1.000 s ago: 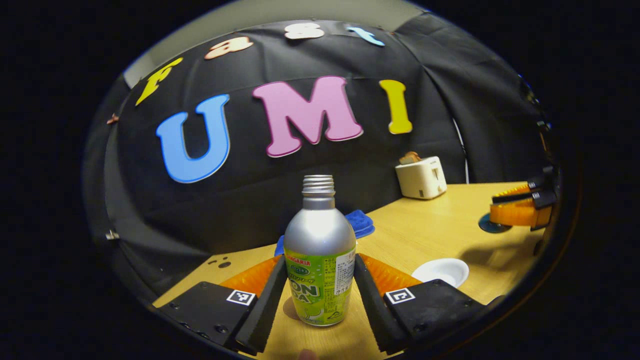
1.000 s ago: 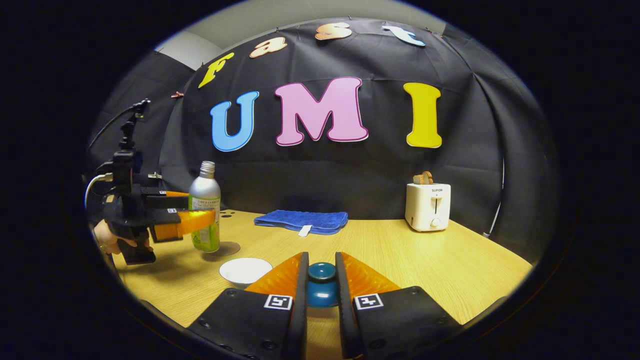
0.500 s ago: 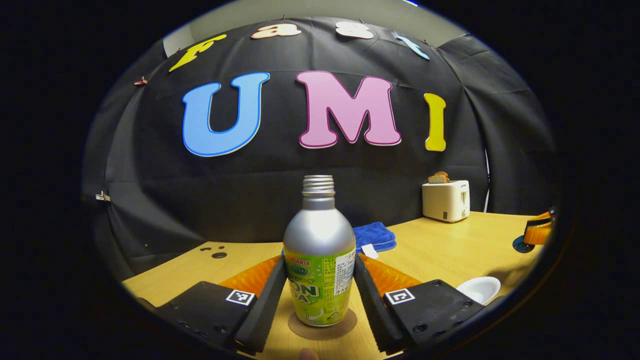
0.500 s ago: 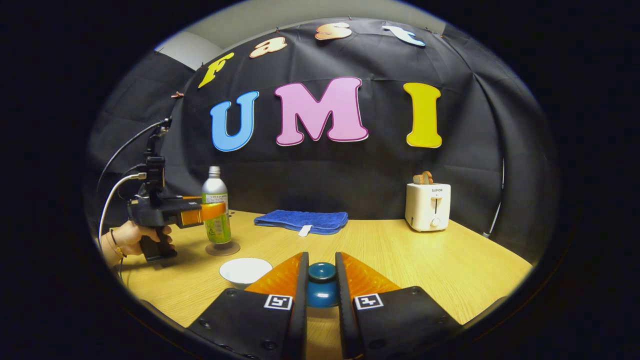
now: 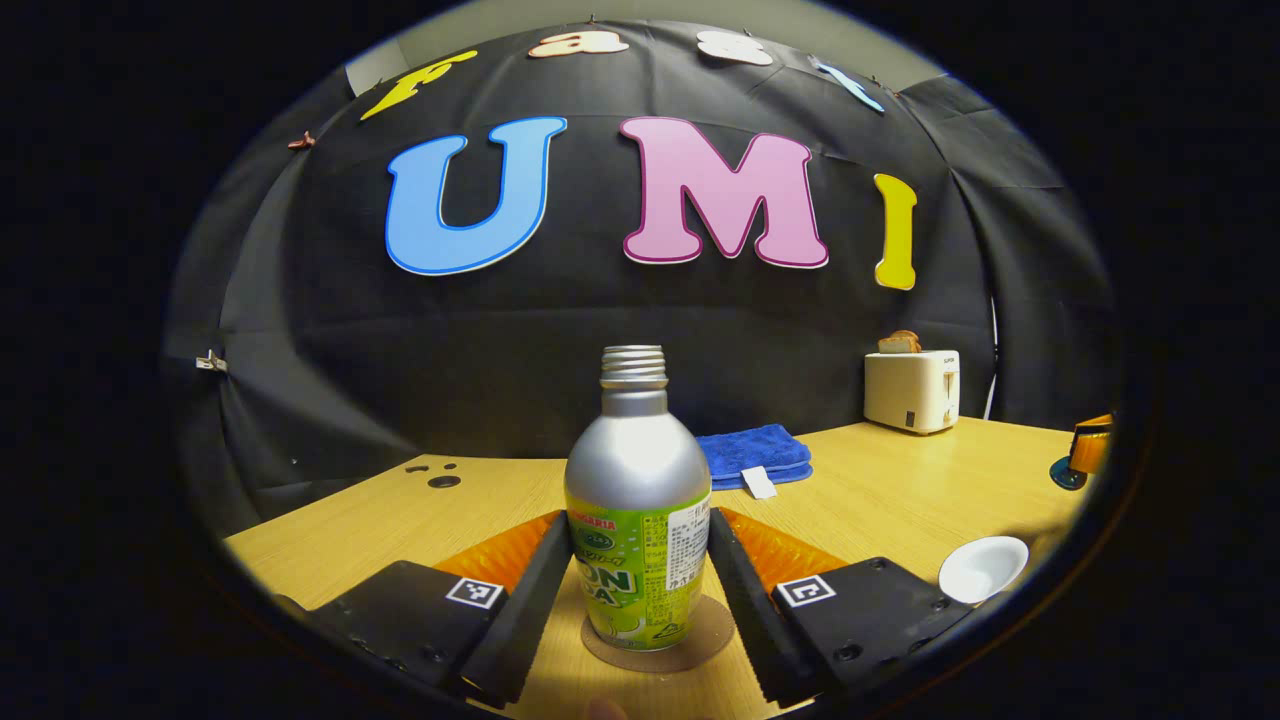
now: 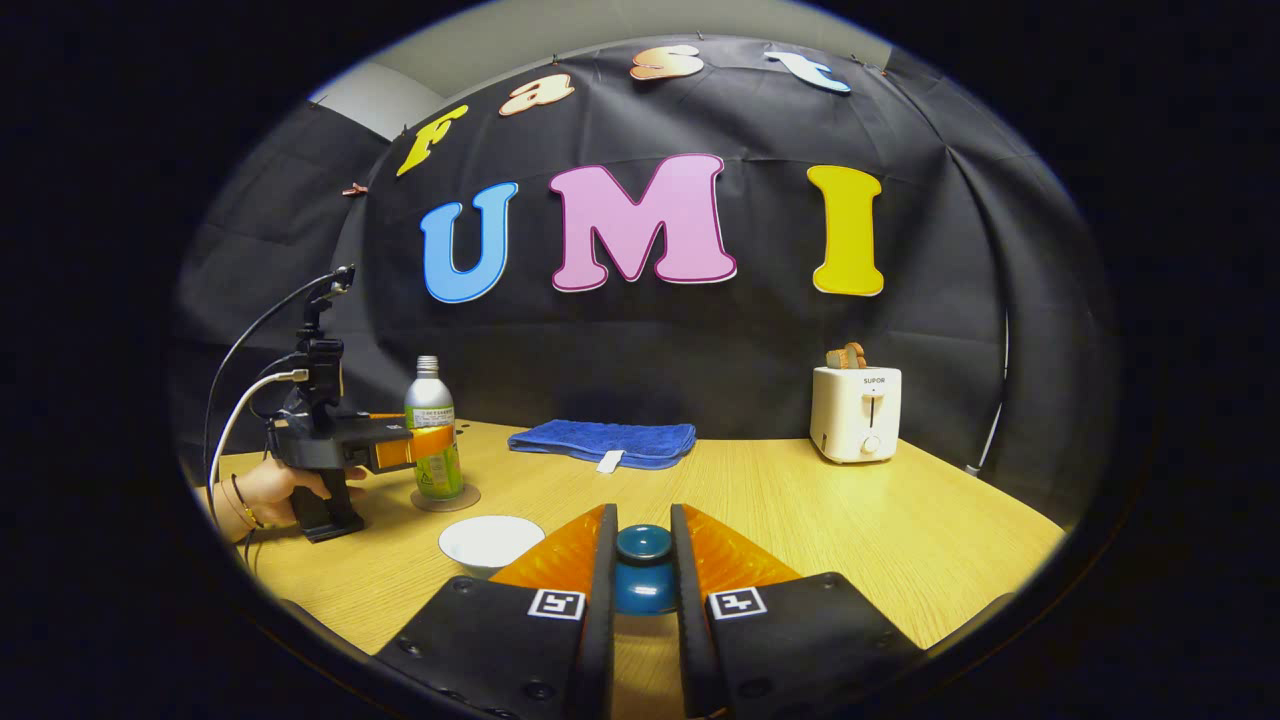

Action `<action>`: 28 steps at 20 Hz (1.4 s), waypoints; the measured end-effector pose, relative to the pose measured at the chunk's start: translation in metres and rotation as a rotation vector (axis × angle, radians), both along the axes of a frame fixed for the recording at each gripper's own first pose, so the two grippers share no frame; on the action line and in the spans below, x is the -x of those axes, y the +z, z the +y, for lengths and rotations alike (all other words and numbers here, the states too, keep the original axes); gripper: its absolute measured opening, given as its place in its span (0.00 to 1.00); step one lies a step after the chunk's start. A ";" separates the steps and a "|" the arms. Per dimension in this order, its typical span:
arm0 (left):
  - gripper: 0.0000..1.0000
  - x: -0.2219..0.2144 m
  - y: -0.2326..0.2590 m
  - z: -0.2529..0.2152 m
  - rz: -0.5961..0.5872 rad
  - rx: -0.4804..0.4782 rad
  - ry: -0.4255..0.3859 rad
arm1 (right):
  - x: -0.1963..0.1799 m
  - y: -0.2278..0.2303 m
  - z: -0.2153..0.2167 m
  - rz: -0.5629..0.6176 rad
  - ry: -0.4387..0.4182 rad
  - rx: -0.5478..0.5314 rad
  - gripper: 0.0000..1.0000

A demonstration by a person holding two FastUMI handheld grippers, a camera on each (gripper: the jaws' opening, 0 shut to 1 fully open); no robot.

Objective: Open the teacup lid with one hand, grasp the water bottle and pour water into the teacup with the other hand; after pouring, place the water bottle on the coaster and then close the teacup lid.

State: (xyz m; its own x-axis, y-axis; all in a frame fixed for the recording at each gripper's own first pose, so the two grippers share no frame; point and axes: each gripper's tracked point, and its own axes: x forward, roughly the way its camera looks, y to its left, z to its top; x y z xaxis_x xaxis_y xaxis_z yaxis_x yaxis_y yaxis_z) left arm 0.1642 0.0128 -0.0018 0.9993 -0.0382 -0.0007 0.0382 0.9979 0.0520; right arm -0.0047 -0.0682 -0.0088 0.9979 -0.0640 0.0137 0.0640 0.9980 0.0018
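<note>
A silver water bottle (image 5: pixel 637 520) with a green label and no cap stands upright on the round brown coaster (image 5: pixel 690 645). My left gripper (image 5: pixel 638 560) is shut on its label, one finger on each side. The right gripper view shows that bottle (image 6: pixel 432 440) on the coaster (image 6: pixel 447 498) at the far left, held by the left gripper (image 6: pixel 438 442) in a person's hand (image 6: pixel 265 490). The white teacup (image 6: pixel 490 540) sits uncovered, right of the coaster. My right gripper (image 6: pixel 641 518) is shut on the blue lid (image 6: pixel 643 575), low over the table.
A folded blue towel (image 6: pixel 603 442) lies at the back of the wooden table (image 6: pixel 880 530). A white toaster (image 6: pixel 855 412) with bread in it stands at the back right. Small holes (image 5: pixel 440 480) mark the table's back left corner.
My left gripper carried the bottle away from the teacup and set it down on the coaster. The right gripper and the lid stayed still.
</note>
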 end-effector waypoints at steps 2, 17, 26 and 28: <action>0.88 0.003 0.002 0.003 0.003 -0.009 0.016 | 0.000 0.000 0.000 0.000 0.000 0.000 0.30; 0.92 0.117 -0.001 -0.012 -0.025 0.044 0.012 | -0.015 0.000 0.049 0.004 0.130 -0.003 0.30; 0.92 0.121 -0.004 -0.038 -0.017 0.044 -0.030 | -0.049 -0.010 0.105 0.050 0.225 0.001 0.30; 0.92 0.121 -0.003 -0.038 -0.016 0.044 -0.030 | -0.055 -0.015 0.108 0.083 0.226 0.005 0.30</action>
